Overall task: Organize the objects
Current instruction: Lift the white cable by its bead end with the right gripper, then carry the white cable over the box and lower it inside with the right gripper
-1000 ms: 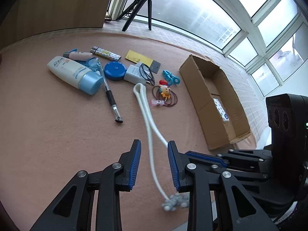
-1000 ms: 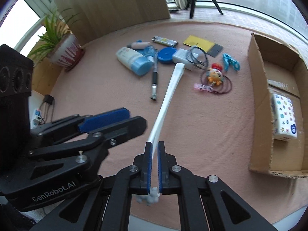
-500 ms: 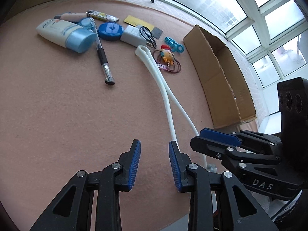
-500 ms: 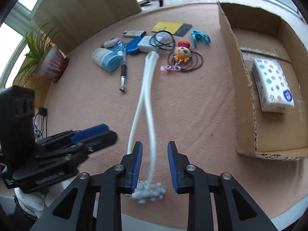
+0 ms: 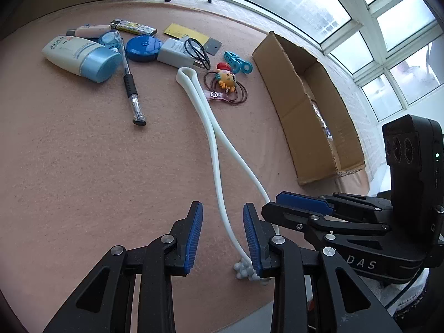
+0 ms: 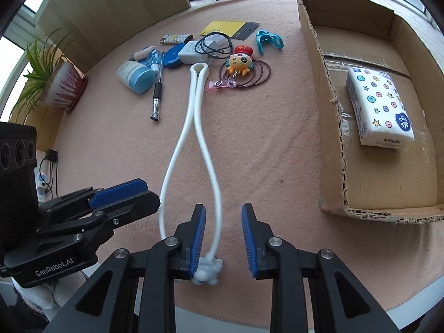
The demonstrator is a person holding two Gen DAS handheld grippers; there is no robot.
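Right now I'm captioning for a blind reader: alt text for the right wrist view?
The right gripper stands open over a white looped cord on pink felt, one strand between its pads. A cardboard box at right holds a tissue pack.

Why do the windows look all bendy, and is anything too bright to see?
Left wrist view: the fisheye lens curves the window frames, and the panes glare white. Right wrist view: the box edge bows too, corners go dark, but the table is evenly lit and sharp.
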